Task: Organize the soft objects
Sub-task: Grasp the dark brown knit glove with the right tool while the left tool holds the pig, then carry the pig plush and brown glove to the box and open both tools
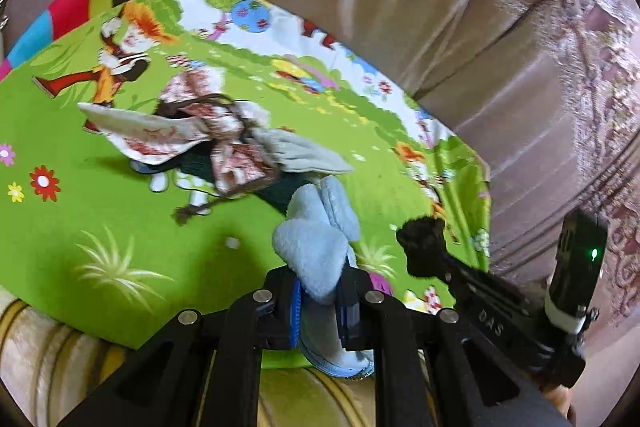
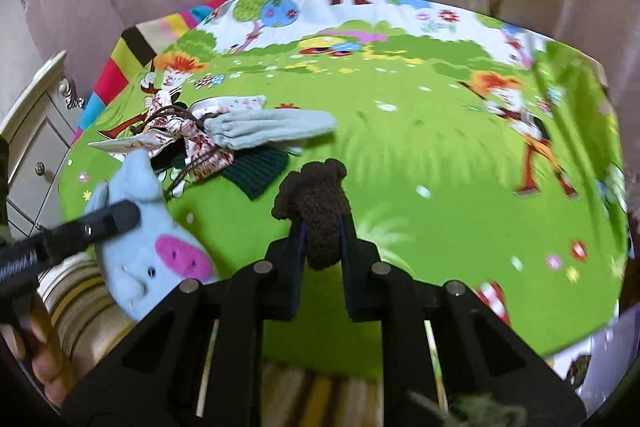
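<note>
My left gripper (image 1: 320, 291) is shut on a light blue plush pig (image 1: 316, 239); its pink snout shows in the right wrist view (image 2: 152, 251), where the left gripper (image 2: 120, 217) crosses its head. My right gripper (image 2: 322, 231) is shut on a dark brown fuzzy plush (image 2: 316, 203), held just above the green cartoon mat (image 2: 420, 167). In the left wrist view, that brown plush (image 1: 422, 239) appears at the right. On the mat lies a pile: a floral drawstring pouch (image 2: 200, 147), a pale grey glove (image 2: 276, 127) and a dark green knit piece (image 2: 260, 171).
The mat (image 1: 100, 219) covers a soft surface with a striped cushion (image 2: 80, 291) at its near edge. Brown drapery (image 1: 440, 7) hangs behind and to the right. A white cabinet (image 2: 36, 131) stands at the left. A person's hand (image 2: 44, 359) holds the left gripper's handle.
</note>
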